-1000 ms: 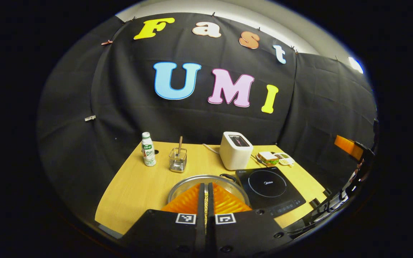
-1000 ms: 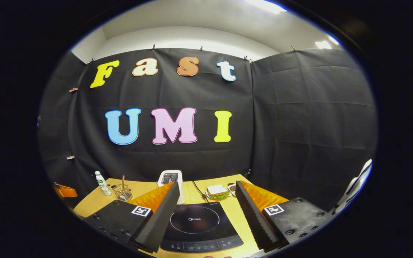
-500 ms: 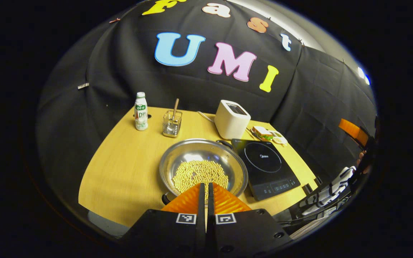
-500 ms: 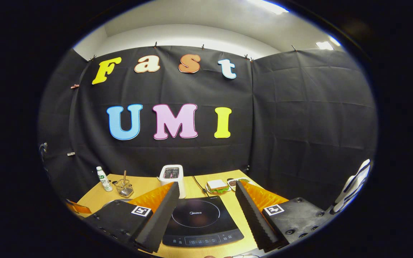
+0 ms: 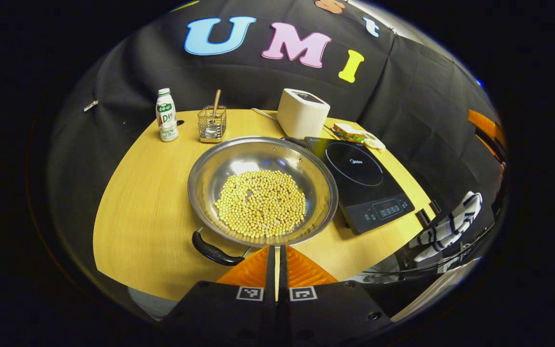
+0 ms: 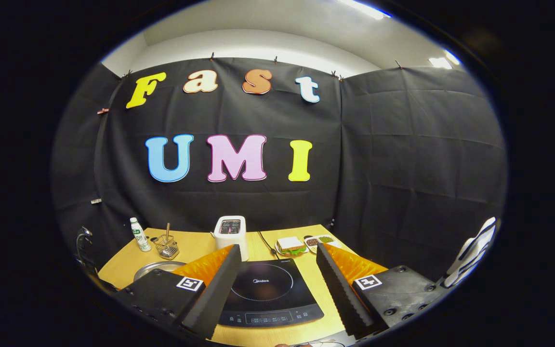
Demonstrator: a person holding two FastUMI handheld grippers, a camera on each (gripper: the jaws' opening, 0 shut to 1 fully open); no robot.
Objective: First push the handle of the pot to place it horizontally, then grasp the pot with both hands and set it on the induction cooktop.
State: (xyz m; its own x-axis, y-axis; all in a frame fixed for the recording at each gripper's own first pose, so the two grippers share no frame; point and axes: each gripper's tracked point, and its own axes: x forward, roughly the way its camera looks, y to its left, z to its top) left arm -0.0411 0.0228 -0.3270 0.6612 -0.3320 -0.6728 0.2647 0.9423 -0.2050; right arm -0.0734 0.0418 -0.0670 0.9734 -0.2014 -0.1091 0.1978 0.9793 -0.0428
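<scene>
We judge the task to be at its very start, with nothing yet accomplished. In the left gripper view the steel pot (image 5: 263,190), a wide shallow pan holding a layer of soybeans (image 5: 260,203), sits on the wooden table (image 5: 138,202) just to the left of the induction cooktop (image 5: 362,180), its rim near or touching the cooktop's edge but not on the cooking ring. The pot's near black handle (image 5: 215,250) points toward the lower left of that view and the far handle (image 5: 297,141) toward the toaster (image 5: 301,112), so the handles lie on a diagonal and the push to bring them horizontal looks not yet made. The left gripper (image 5: 276,262) hangs just short of the pot's near rim, its fingers pressed together with nothing between them, which would suit a push. In the right gripper view the right gripper (image 6: 275,279) is held wide apart and empty, above the near edge of the cooktop. Left to do, as we read it: nudge the handle round, take both handles, lift, and set the pot on the cooktop.
</scene>
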